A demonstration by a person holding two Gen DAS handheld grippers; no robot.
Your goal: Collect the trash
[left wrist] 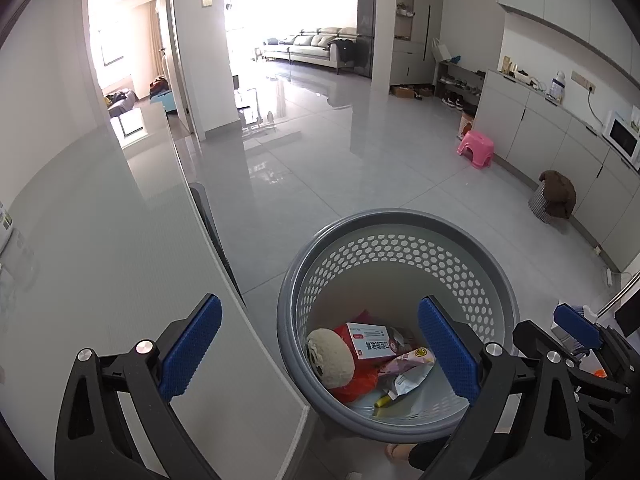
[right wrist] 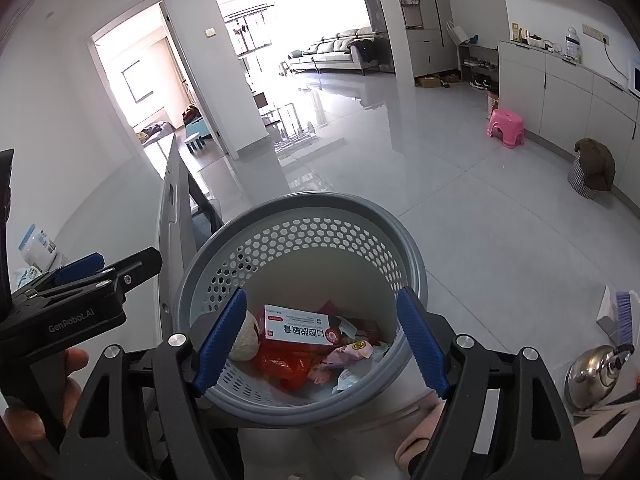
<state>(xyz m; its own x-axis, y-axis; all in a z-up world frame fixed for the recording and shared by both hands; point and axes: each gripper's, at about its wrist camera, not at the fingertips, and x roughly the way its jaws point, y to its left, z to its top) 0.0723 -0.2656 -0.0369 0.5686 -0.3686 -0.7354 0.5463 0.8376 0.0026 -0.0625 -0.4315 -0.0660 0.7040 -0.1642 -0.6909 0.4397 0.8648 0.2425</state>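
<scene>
**Both grippers hanging over the bin**

The left gripper (left wrist: 320, 352) and right gripper (right wrist: 320, 338) are hanging with jaws apart, holding nothing, above the grey bin (right wrist: 256, 240) standing on the floor (left wrist: 360, 168) beside the table (left wrist: 100, 240). Inside it are lying a white-red box (right wrist: 298, 325), a red bag (right wrist: 280, 362), a pink wrapper (right wrist: 348, 354) and a pale ball (left wrist: 330, 356).

Both wrist views look down, close — sharing the basket (left wrist: 400, 224).
</scene>
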